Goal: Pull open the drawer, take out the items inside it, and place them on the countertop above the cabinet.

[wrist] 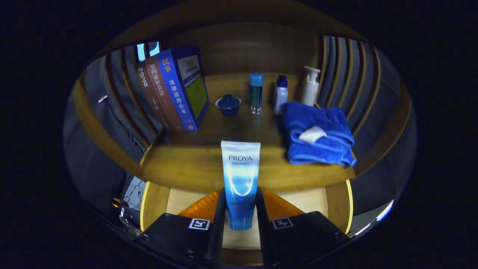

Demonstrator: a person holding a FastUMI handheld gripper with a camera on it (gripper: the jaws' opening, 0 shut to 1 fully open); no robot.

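One item, a blue-and-white cosmetic tube [240, 179], is clamped in my tool [241, 220], both fingers pressing its lower body, cap end down, with the flat crimped end standing up over the front edge of the worktop [186, 168]. Below the fingers I can see the open drawer [179, 201], its pale floor showing on both sides of the tool, so I judge the pull-open step done and this item lifted out but not yet set down. Whether anything else lies in the drawer I cannot tell, since the tool covers its middle.

Room on the worktop is decent straight ahead: a bare strip runs from the front edge back toward the small blue lidded bowl [228, 104] and the slim clear bottle with a blue cap [256, 93]. To the right the folded blue towel [317, 134] reaches almost to the front edge, with a small white bottle [280, 94] and a white pump bottle [310, 85] behind it. On the left, leaning books [173, 89] close off that side. I'd aim for the middle strip, keeping clear of the towel.
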